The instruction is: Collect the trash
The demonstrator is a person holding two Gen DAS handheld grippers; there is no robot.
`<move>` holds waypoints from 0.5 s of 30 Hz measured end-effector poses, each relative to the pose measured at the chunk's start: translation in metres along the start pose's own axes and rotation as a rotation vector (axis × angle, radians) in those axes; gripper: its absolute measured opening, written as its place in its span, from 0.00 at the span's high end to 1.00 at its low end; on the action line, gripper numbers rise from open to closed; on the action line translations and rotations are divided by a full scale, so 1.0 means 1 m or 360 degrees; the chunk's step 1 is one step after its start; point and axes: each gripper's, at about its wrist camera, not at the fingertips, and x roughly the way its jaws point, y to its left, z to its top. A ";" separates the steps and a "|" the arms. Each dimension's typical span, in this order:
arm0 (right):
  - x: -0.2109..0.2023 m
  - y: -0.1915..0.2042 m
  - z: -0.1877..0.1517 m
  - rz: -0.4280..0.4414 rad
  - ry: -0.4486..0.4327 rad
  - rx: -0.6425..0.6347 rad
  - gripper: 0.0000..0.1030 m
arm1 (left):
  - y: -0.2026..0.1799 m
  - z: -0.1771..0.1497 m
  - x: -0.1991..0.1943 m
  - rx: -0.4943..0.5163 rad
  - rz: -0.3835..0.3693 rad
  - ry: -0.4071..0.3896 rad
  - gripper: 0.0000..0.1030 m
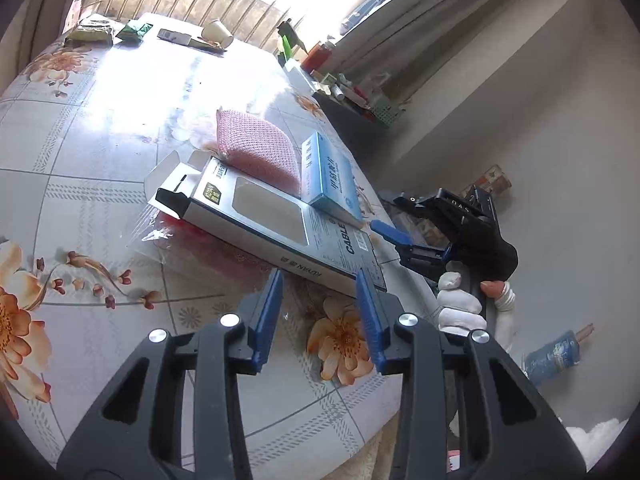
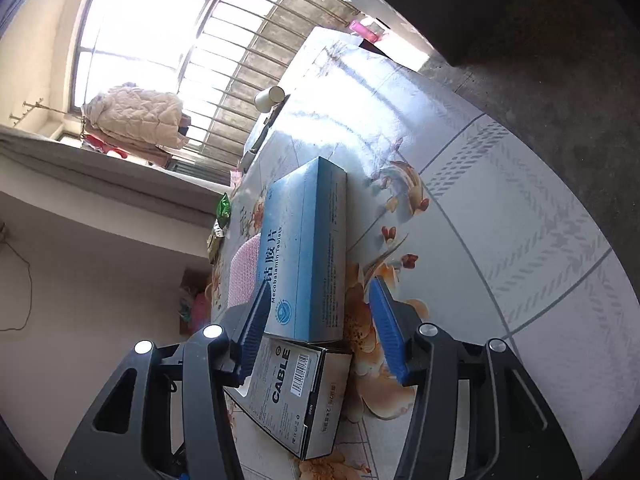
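Observation:
A grey cable box (image 1: 272, 228) lies on the flowered table (image 1: 100, 152), its flap open. A blue tablet box (image 1: 330, 176) rests partly on it, beside a pink mesh scrubber (image 1: 256, 148). My left gripper (image 1: 320, 280) is open, its tips at the cable box's near edge. My right gripper (image 1: 386, 232) comes in from the right edge of the table. In the right wrist view my right gripper (image 2: 320, 292) is open, its fingers on either side of the blue tablet box (image 2: 304, 256), above the cable box (image 2: 288, 392). The scrubber (image 2: 244, 276) peeks out at left.
A paper cup (image 1: 218, 32), a green wrapper (image 1: 136, 31) and small packets (image 1: 88, 34) lie at the table's far end. A cluttered shelf (image 1: 352, 92) stands beyond the table. A blue bottle (image 1: 554, 356) lies on the floor at right.

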 end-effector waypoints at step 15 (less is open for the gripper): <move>0.017 0.053 -0.108 0.0327 0.0681 -0.0253 0.54 | 0.035 -0.014 -0.006 -0.0109 -0.0048 0.0096 0.70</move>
